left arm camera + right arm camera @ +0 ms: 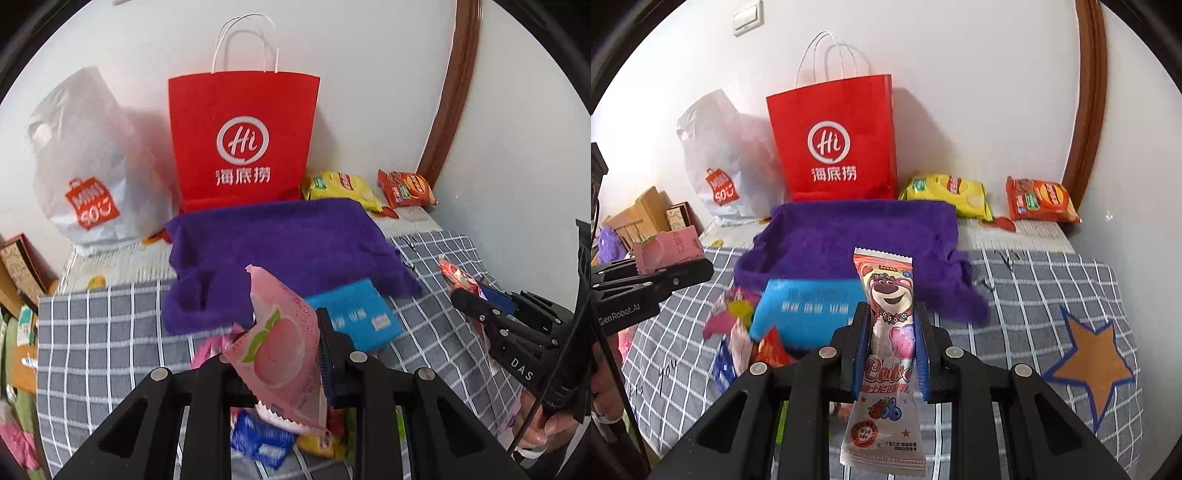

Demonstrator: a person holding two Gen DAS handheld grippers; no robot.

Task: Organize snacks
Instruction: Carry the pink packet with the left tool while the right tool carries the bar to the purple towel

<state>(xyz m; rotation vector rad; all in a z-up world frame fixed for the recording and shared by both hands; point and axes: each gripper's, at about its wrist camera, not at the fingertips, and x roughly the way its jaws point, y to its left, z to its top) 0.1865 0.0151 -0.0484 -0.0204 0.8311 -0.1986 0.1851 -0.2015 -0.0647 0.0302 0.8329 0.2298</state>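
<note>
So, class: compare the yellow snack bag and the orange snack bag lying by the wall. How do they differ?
The yellow bag lies beside the red paper bag; the orange bag lies further right, near the brown frame. The yellow bag's near corner touches the purple cloth; the orange bag lies clear of it. Both are sealed, lie flat, and carry a round red logo.

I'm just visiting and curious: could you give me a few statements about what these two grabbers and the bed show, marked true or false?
1. The left gripper is shut on a pink peach packet. True.
2. The right gripper is empty. False: it grips a bear-print packet.
3. The red paper bag lies flat. False: it stands upright against the wall.
4. A purple cloth lies before the red bag. True.
</note>
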